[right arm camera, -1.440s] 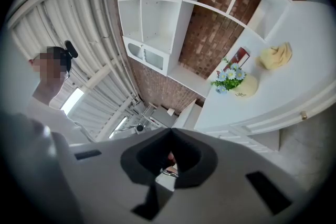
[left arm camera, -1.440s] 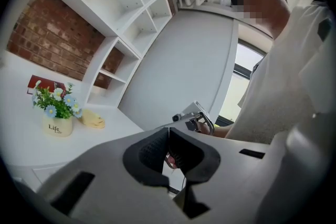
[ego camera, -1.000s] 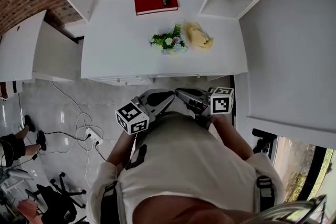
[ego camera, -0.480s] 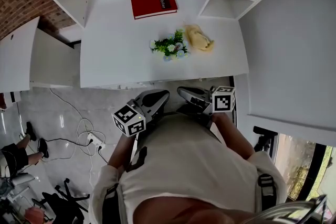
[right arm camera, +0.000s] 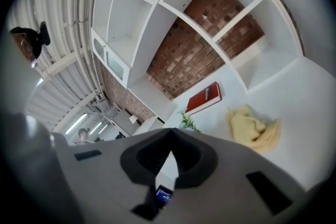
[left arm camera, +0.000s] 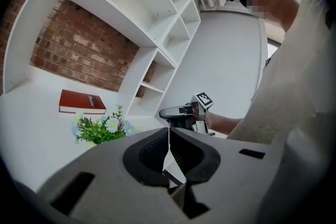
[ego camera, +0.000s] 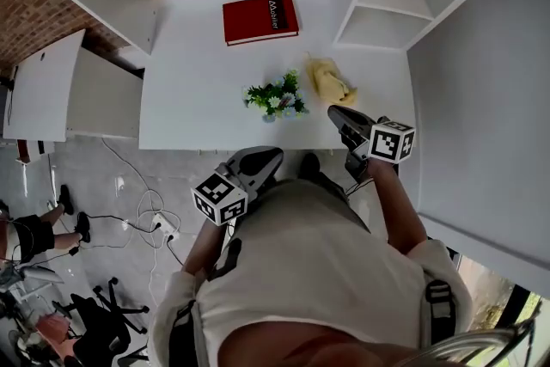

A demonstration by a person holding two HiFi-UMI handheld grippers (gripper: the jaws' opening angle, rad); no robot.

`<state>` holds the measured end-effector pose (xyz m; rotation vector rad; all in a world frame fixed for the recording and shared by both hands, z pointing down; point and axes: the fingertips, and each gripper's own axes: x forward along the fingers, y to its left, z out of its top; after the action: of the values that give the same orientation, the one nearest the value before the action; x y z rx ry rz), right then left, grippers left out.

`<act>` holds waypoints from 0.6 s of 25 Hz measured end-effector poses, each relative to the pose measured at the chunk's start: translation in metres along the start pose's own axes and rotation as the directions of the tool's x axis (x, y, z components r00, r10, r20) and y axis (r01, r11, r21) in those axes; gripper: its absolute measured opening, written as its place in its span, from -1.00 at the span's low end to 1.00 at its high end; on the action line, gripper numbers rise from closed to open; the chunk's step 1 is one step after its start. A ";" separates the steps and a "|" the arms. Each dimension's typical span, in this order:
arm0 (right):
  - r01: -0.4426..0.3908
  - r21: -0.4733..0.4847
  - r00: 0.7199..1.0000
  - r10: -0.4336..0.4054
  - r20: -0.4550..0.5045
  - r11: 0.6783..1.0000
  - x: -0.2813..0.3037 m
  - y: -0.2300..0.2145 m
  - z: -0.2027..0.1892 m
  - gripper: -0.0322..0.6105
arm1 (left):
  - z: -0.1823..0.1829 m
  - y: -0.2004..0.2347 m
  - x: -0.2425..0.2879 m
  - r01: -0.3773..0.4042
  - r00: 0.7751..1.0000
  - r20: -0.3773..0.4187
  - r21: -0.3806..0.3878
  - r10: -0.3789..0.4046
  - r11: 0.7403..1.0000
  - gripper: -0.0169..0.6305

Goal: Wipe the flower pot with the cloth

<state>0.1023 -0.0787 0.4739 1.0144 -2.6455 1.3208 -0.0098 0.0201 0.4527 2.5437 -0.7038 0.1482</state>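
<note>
The flower pot [ego camera: 277, 97], a small pot under green leaves and pale flowers, stands near the front of the white desk [ego camera: 193, 90]. A crumpled yellow cloth [ego camera: 332, 82] lies just to its right. My right gripper [ego camera: 335, 113] is shut and empty, its tip over the desk's front edge, a short way before the cloth. My left gripper [ego camera: 268, 155] is shut and empty, just short of the desk edge, below the pot. The left gripper view shows its closed jaws [left arm camera: 168, 144], the plant [left arm camera: 100, 128] and the right gripper [left arm camera: 176, 113]. The right gripper view shows its closed jaws [right arm camera: 170, 139] with the cloth [right arm camera: 252, 126] ahead on the right.
A red book [ego camera: 260, 18] lies at the back of the desk. White shelving [ego camera: 378, 4] stands at the desk's right side, with a white wall beyond. On the floor to the left are cables [ego camera: 146, 219], an office chair [ego camera: 94, 327] and another person's legs [ego camera: 26, 236].
My right gripper has swung forward and right, from in front of my body to over the desk's front edge near the cloth. The left gripper has edged towards the desk. Both jaws stay shut.
</note>
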 end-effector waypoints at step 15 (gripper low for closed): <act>0.125 -0.327 0.913 -0.237 -0.331 0.937 0.045 -0.165 0.012 0.11 | 0.031 0.023 0.072 -0.276 0.961 0.022 -0.040 0.277 0.960 -0.88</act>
<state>0.1613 -0.1828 0.5962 0.8514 -2.3097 0.9241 0.0394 -0.0449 0.4520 2.4053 -1.0614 0.1929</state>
